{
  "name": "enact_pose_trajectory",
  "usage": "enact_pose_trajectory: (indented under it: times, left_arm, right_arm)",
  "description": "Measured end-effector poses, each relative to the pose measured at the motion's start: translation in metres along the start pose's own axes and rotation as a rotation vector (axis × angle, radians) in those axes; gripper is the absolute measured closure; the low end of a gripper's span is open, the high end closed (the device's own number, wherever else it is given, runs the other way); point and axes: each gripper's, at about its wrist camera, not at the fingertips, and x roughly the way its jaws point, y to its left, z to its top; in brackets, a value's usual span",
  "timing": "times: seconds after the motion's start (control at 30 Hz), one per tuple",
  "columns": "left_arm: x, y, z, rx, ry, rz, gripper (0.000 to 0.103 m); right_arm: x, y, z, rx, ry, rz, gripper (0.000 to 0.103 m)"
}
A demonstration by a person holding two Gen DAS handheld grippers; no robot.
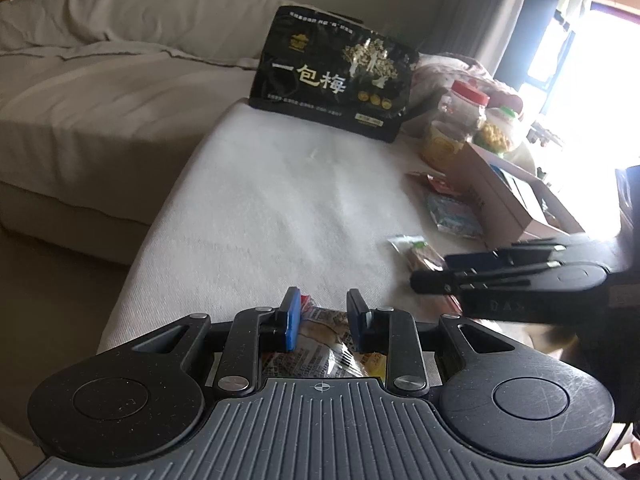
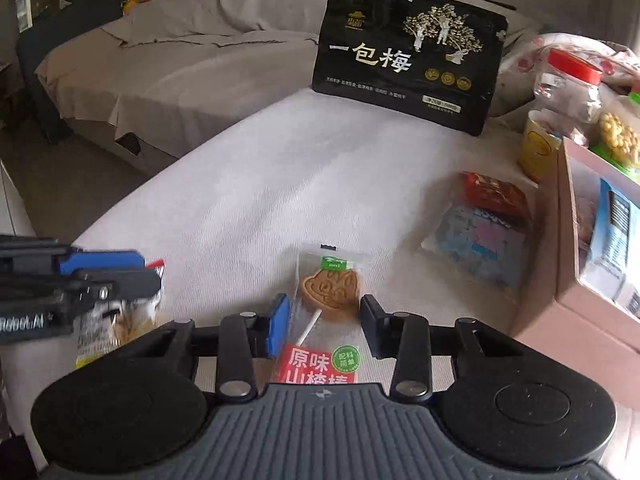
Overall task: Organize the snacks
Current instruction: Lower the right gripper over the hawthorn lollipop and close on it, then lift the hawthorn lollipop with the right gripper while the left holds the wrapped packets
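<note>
A clear-wrapped snack packet (image 1: pixel 320 340) is sitting between the blue pads of the left hand-held gripper (image 1: pixel 319 322), whose fingers are closing in on its sides; whether they are actually pressing it I cannot tell. In the right wrist view that same packet (image 2: pixel 120 320) is hanging below the left hand-held gripper (image 2: pixel 120 276), just above the white-covered worktop (image 2: pixel 248 200).

The right hand-held gripper (image 2: pixel 324 320) is standing spread, its fingers straddling a lollipop biscuit packet (image 2: pixel 330 292) that is lying flat on the worktop, stick pointing back toward the gripper body. The fingers are not touching it.

Ahead and to the right of the right hand-held gripper, a pale blue packet (image 2: pixel 476 244) is lying with a red packet (image 2: pixel 494 194) overlapping its far edge. Just beside these, further right, a cardboard box (image 2: pixel 560 280) is sitting open. Beyond the box, a red-lidded jar (image 2: pixel 568 88) and a yellow tub (image 2: pixel 538 148) are standing. Far ahead, a large black plum bag (image 2: pixel 408 60) is standing upright at the worktop's far edge, with a grey sofa (image 2: pixel 180 60) behind it.
</note>
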Motion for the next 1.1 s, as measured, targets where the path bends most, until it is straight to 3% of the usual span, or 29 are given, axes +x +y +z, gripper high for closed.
enact_pose_trajectory:
  times: [0.17, 0.43, 0.73, 0.93, 1.1]
  left_arm:
    - [-0.002, -0.004, -0.001, 0.000, 0.000, -0.023, 0.075]
    - [-0.009, -0.018, -0.012, 0.020, 0.016, -0.092, 0.076]
    - [-0.019, -0.069, -0.014, 0.155, 0.053, -0.133, 0.084]
    - [-0.026, -0.109, -0.012, 0.259, 0.039, -0.187, 0.084]
    - [-0.030, -0.123, -0.010, 0.289, 0.035, -0.203, 0.084]
  right_arm:
    - [-0.021, -0.010, -0.016, 0.037, -0.001, 0.000, 0.065]
    - [-0.076, -0.027, -0.039, 0.072, -0.084, 0.000, 0.066]
    - [-0.133, -0.056, -0.073, 0.117, -0.150, -0.024, 0.066]
    - [-0.178, -0.076, -0.095, 0.155, -0.231, -0.101, 0.066]
    - [-0.201, -0.097, -0.111, 0.223, -0.288, -0.149, 0.066]
